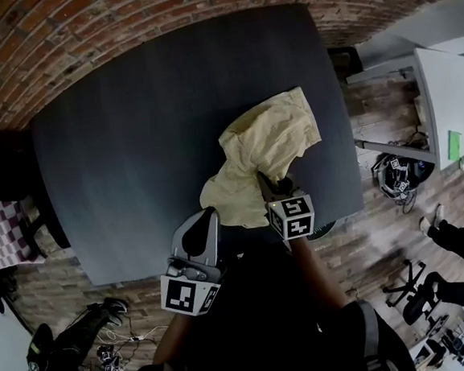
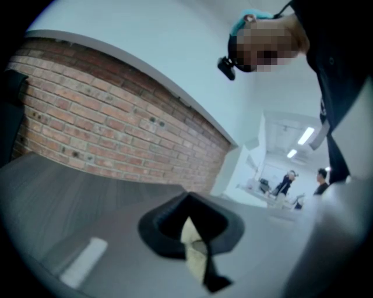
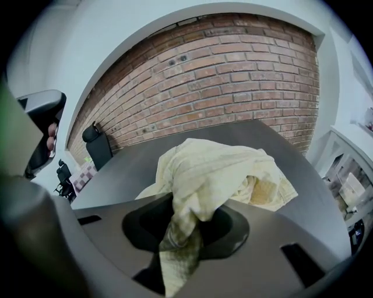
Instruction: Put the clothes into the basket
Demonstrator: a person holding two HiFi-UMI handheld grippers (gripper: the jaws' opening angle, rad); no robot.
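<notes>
Right gripper view first: the right gripper [image 3: 183, 233] is clamped on a twisted fold of the pale yellow cloth [image 3: 215, 174]. The fold runs down through the jaws, and the rest is bunched in a heap just beyond them. Over in the left gripper view, the left gripper [image 2: 195, 247] has its jaws pressed on a small pale scrap of that same cloth, with only that sliver showing in the slot.

From the head view, the cloth lies on the dark grey surface [image 1: 146, 123] towards its near right edge. Its far end is spread flat and its near end is gathered up at the two grippers, which sit side by side. Apart from the cloth, the surface shows bare.

A brick wall [image 1: 81, 24] curves round behind the surface, and a dark chair [image 3: 96, 145] stands at its far left corner. There's wood-look floor [image 1: 395, 207] to the right, with a white table [image 1: 450, 97] and a rolling chair near it. A seated person [image 1: 455, 242] is cut off at the right border. A checked thing [image 1: 6, 233] at the left border is too cropped to name.

A dark round shape peeks out from under the surface's near edge by the right gripper's marker cube, and I cannot tell what it is. How much cloth the left gripper really has is hard to judge, because its view is soft and blurred.
</notes>
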